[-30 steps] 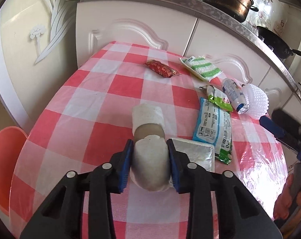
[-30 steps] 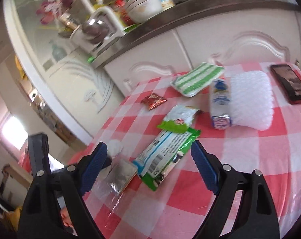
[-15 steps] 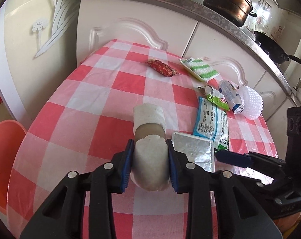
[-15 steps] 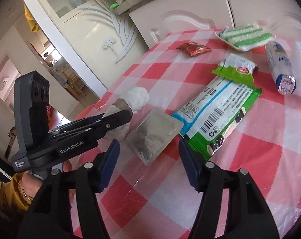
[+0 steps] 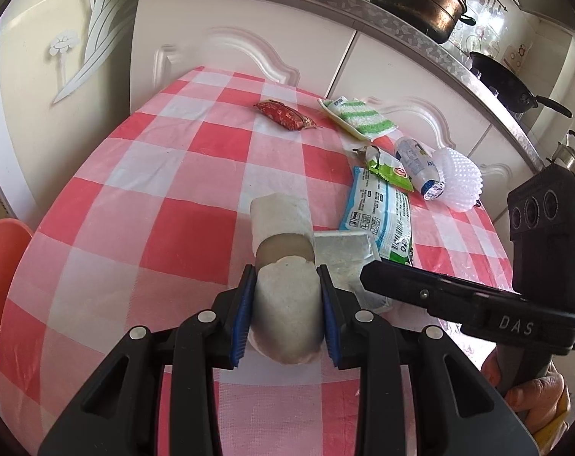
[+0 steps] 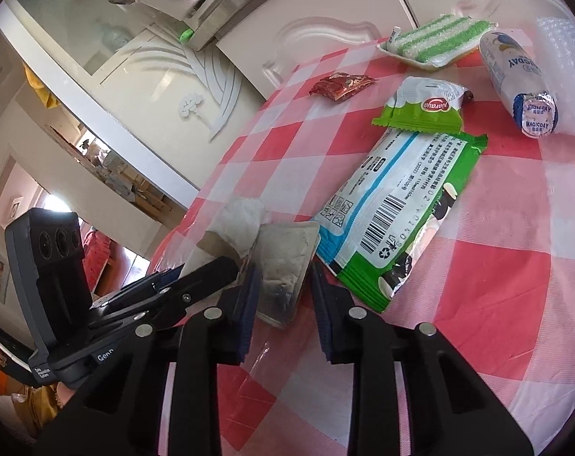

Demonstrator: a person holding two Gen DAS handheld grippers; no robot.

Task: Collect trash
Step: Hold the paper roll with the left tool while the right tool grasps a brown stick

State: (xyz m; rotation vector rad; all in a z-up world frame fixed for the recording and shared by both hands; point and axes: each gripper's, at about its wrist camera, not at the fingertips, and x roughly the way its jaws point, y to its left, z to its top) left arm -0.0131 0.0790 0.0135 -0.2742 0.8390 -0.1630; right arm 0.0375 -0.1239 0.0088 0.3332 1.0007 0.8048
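Note:
My left gripper is shut on a nearly used-up toilet paper roll, white paper with a brown cardboard core, just above the checked tablecloth. My right gripper is open, its jaws on either side of a flat silver foil pouch that lies on the cloth beside the roll. The pouch also shows in the left wrist view. Right of it lies a large green and white wrapper.
Further back lie a small green wrapper, a red snack packet, a white bottle, white foam netting and a green striped sponge in a tray. An orange bin stands left of the table. Cabinets stand behind.
My right gripper has moved in towards the silver pouch and its jaws have narrowed around it. My left gripper has kept hold of the roll and barely moved.

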